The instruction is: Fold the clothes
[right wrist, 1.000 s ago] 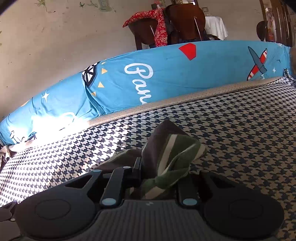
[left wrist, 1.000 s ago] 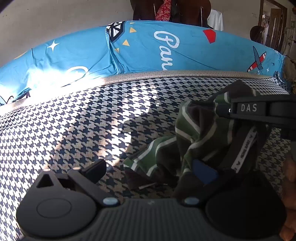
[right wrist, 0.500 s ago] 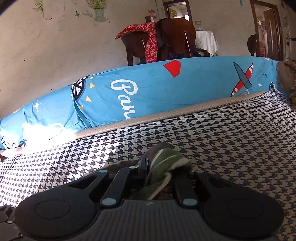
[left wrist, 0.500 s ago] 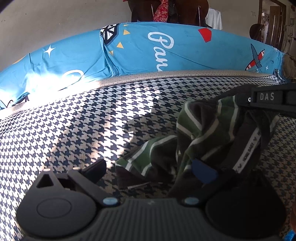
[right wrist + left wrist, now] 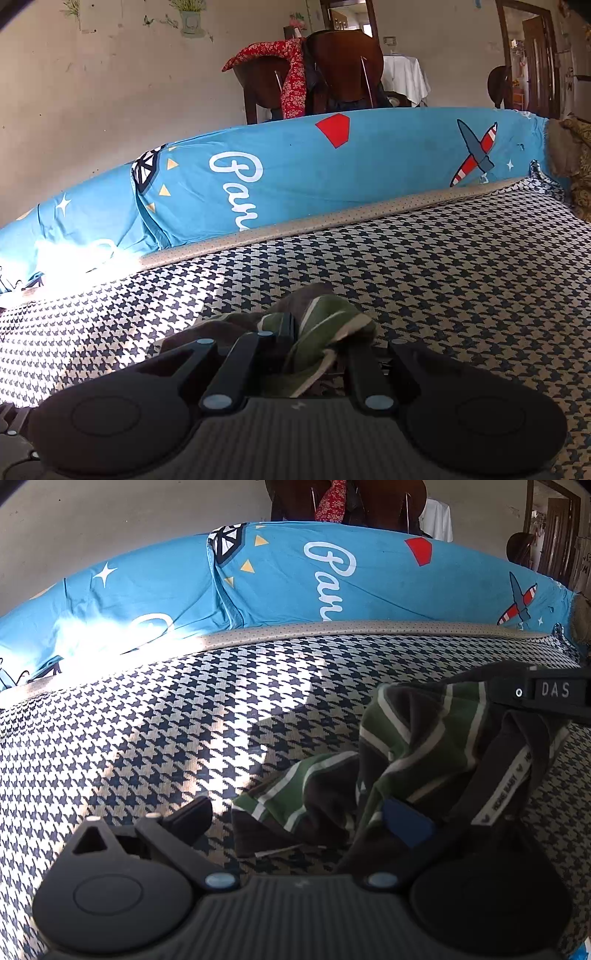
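Green-and-brown striped garment [image 5: 417,760] lies bunched on the houndstooth mattress [image 5: 184,720], one edge clenched in the right gripper [image 5: 317,343] while the left gripper [image 5: 295,819] gapes beside it, so spreading it flat likely comes next.

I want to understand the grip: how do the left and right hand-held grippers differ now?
The left hand-held gripper stands wide open; the right hand-held gripper is shut on the striped garment. The left has garment draped over one finger only; the right pinches a bunched fold between both. Both sit low over the houndstooth mat.
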A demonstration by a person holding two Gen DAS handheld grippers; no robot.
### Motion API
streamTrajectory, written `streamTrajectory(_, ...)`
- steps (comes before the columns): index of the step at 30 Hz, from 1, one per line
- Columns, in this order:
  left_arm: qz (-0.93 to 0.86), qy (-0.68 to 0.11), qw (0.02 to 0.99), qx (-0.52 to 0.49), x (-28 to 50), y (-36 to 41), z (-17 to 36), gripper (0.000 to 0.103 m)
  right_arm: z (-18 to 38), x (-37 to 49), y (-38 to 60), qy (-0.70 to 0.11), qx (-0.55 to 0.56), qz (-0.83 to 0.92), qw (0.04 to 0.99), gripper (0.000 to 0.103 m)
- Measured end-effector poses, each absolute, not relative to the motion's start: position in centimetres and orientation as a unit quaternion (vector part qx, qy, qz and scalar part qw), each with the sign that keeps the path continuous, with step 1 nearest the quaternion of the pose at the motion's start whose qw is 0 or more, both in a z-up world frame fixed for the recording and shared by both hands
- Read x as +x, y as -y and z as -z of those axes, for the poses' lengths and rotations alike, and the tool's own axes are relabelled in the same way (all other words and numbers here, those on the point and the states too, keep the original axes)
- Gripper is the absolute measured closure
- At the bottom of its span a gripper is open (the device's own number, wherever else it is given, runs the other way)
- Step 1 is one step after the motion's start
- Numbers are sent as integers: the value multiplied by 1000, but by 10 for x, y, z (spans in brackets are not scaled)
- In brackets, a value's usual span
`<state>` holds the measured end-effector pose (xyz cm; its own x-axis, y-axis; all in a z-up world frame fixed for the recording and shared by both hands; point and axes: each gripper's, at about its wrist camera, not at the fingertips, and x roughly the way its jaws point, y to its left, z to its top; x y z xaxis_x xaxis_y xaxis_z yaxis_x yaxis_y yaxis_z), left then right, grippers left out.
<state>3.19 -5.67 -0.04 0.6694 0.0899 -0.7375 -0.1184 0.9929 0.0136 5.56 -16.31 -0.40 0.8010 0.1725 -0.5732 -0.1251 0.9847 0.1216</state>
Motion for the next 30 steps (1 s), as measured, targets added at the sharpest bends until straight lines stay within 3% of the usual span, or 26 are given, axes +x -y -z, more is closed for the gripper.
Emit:
streamTrajectory(16,-69,-402,913,-34,42,54,8,0,5,54,167,-318,42,-84,944,91)
streamTrajectory(18,-72,-405,911,-37,43,52,10,0,6,54,169,-321,43,-80,943,82)
streamTrajectory(20,-79,-406,910,-35,44,51,12,0,6,55,172,-322,49,-74,943,62)
streamTrajectory(22,-86,-407,909,-32,44,50,14,0,6,56,174,-323,55,-72,942,55)
streamTrajectory(30,-102,-415,903,-39,45,41,20,0,11,60,166,-336,59,-82,937,47)
